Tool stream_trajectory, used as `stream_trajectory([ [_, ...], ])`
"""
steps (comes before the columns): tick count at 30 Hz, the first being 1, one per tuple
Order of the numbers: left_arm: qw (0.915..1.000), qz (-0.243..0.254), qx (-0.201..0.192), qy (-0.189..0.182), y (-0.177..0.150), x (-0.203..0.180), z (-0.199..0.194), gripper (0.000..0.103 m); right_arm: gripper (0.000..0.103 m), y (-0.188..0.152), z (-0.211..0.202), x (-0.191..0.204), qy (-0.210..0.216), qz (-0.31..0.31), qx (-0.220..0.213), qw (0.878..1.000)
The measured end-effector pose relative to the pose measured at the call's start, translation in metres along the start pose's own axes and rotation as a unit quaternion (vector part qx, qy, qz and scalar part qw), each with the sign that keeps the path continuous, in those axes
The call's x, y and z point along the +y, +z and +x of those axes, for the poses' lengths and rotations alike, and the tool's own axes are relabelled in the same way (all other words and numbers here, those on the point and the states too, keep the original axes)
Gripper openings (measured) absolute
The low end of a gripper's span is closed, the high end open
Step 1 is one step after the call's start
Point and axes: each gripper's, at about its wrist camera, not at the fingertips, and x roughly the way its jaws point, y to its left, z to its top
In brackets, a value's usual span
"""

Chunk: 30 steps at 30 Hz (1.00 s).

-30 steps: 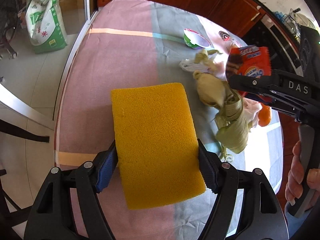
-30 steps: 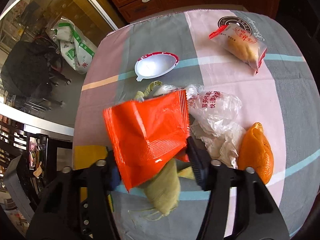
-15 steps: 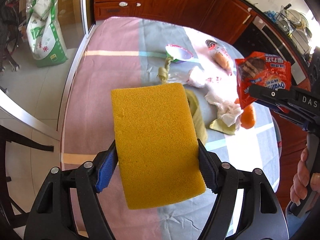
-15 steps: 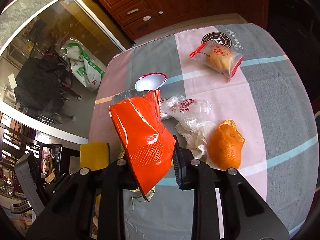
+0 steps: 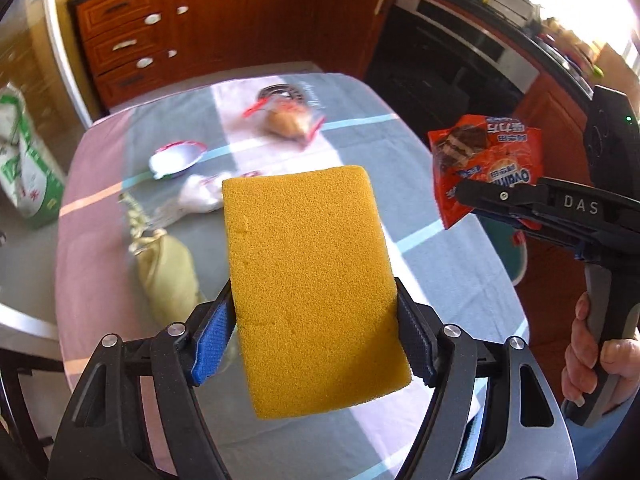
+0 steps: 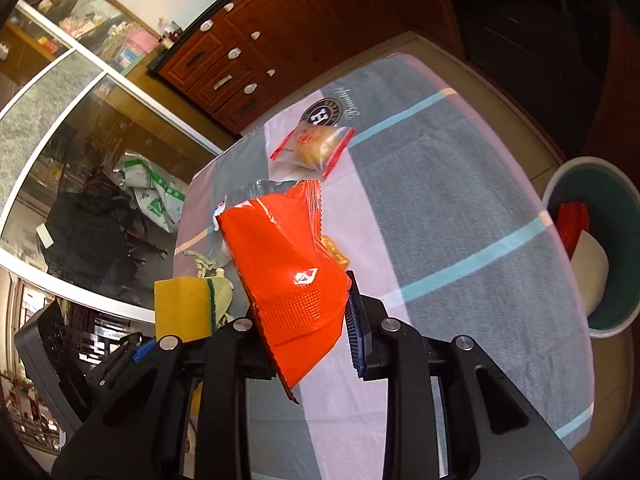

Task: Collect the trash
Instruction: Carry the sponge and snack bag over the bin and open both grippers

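Observation:
My left gripper (image 5: pixel 316 320) is shut on a yellow sponge (image 5: pixel 308 280) and holds it above the cloth-covered table (image 5: pixel 440 264). To its right, my right gripper (image 5: pixel 500 200) is shut on an orange-red snack wrapper (image 5: pixel 488 164). In the right wrist view the wrapper (image 6: pixel 280 256) stands upright between the blue pads of the right gripper (image 6: pixel 304 316). The sponge (image 6: pixel 180 308) shows at the left there. A round bin (image 6: pixel 588 162) with a teal inside stands on the floor past the table's right edge, with red and white items in it.
On the table lie a bagged bun (image 5: pixel 290 120), a white lid (image 5: pixel 176 158), a white plastic bag (image 5: pixel 200 196), a green leaf wrap (image 5: pixel 168 276) and an orange peel (image 6: pixel 334 250). A hand (image 5: pixel 592 344) grips the right handle. Wooden cabinets (image 5: pixel 200 32) stand behind.
Both grippers have risen and swung right, away from the trash pile. The right jaws narrowed on the wrapper and carried it up. The bin has come into the right wrist view.

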Motion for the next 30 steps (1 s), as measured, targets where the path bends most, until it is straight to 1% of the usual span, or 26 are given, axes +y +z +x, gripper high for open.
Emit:
stream_trajectory([
  [3, 0.999, 0.036, 0.001, -0.026, 0.011, -0.041, 0.012, 0.074, 0.025, 0.0, -0.02, -0.036, -0.007, 0.024, -0.013, 1.0],
  [6, 0.9963, 0.071, 0.005, -0.048, 0.018, -0.083, 0.023, 0.074, 0.025, -0.001, -0.04, -0.072, -0.017, 0.046, -0.027, 0.998],
  [13, 0.9886, 0.134, 0.03, -0.063, 0.031, -0.154, 0.059, 0.074, 0.025, -0.005, -0.08, -0.155, -0.043, 0.106, -0.057, 0.992],
  [18, 0.982, 0.169, 0.05, -0.068, 0.039, -0.201, 0.086, 0.074, 0.025, -0.009, -0.098, -0.207, -0.055, 0.15, -0.072, 0.985],
  [24, 0.9756, 0.195, 0.065, -0.077, 0.049, -0.246, 0.116, 0.074, 0.025, -0.012, -0.108, -0.245, -0.065, 0.183, -0.079, 0.978],
  [30, 0.9701, 0.215, 0.078, -0.079, 0.059, -0.281, 0.144, 0.074, 0.026, -0.012, -0.113, -0.265, -0.071, 0.204, -0.085, 0.973],
])
